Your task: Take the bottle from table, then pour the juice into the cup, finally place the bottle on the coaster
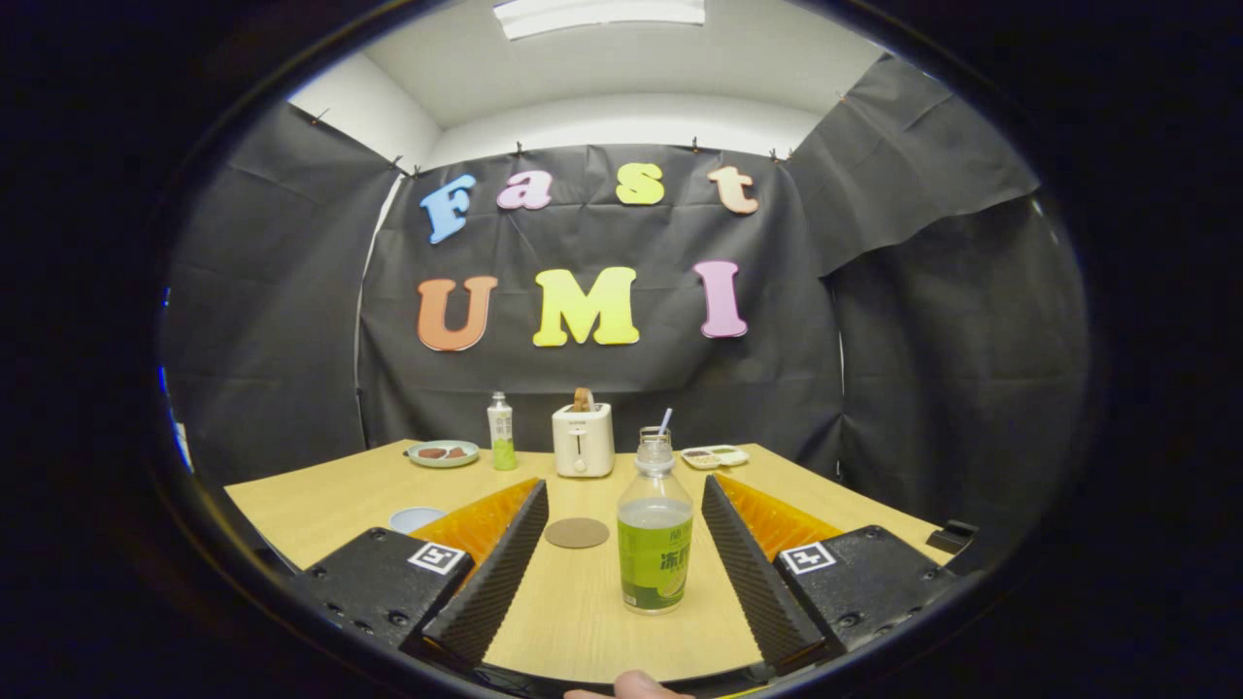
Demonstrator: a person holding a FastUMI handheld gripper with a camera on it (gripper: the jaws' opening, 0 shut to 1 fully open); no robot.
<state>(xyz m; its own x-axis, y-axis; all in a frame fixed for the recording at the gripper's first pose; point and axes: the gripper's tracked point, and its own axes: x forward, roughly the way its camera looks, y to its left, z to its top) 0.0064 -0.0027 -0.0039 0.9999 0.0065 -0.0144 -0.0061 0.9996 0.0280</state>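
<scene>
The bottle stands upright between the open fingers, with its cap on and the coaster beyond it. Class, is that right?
Not quite: the gripper view shows the bottle uncapped. It stands upright between the open gripper's fingers, the coaster beyond.

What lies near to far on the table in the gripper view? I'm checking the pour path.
Open tongs around the bottle → coaster → toaster, with the small green bottle and plate alongside.

Bottle (pixel 655 529) upright btwn fingers, uncapped; coaster (pixel 577 532) left; cup (pixel 655 436) prob behind.
</scene>
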